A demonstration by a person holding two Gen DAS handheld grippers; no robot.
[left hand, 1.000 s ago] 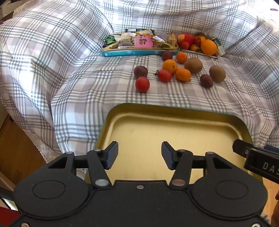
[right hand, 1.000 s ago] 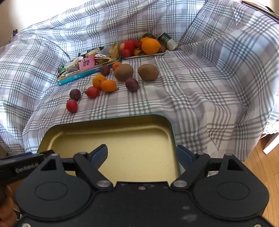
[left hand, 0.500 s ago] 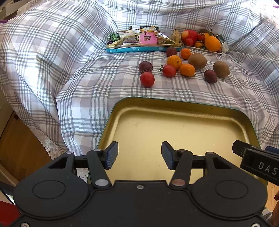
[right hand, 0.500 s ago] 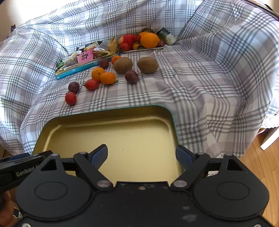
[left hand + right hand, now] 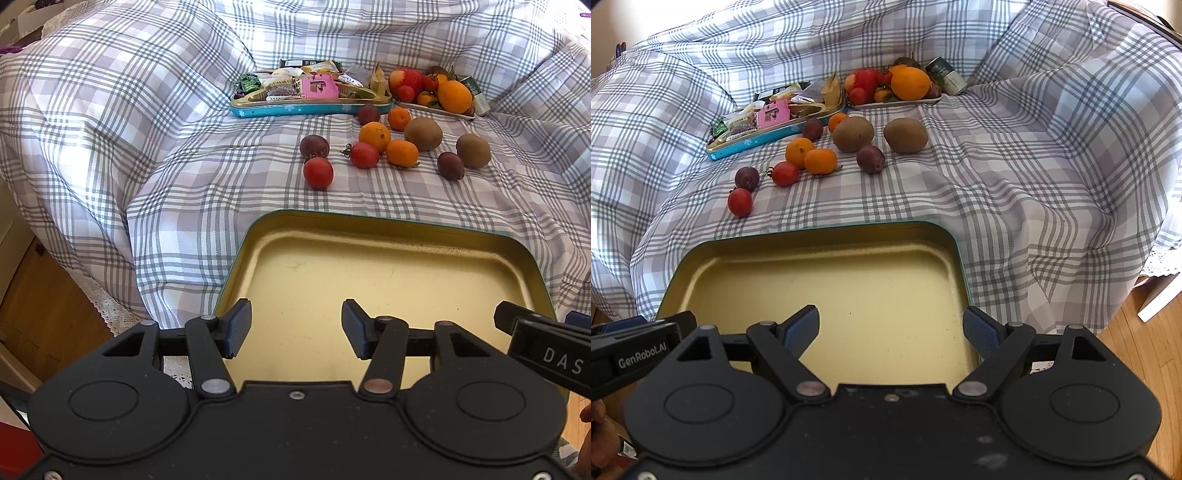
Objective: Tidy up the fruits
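Checked cloth (image 5: pixel 155 177) everywhere, soft and rumpled, draped over something padded with folds rising at the back and sides. Poor footing for round things: likely to let a nudged fruit roll downhill into a crease or off the near edge toward the wood floor.

Empty gold tin (image 5: pixel 388 280) at the near edge, just ahead of both tools. Probably the place for the fruit. Perched close to the cloth's drop, so liable to tip or slide if pressed on its near rim or loaded on one side.

Left gripper (image 5: pixel 295 328) wide open, holding nothing, poised over the tin's near left part. Right gripper (image 5: pixel 892 332) opened wider yet, also with nothing between the pads, over the tin's near right corner; one pad close to the rim, so could knock it on the way forward.

Snack tin (image 5: pixel 310 98) and fruit plate (image 5: pixel 436 107) at the back, side by side, well apart from the gold tin.

Loose fruit between them and the gold tin: two kiwis (image 5: pixel 423 128), three oranges (image 5: pixel 374 137), three plums (image 5: pixel 314 146), two tomatoes (image 5: pixel 318 172). Packed close in the middle, several touching. Reaching for one could shove its neighbours away. Tomatoes soft: risk of bruising or splitting under a hard squeeze. Nearest tomato just beside a plum, the easiest first pick, though still prone to rolling.
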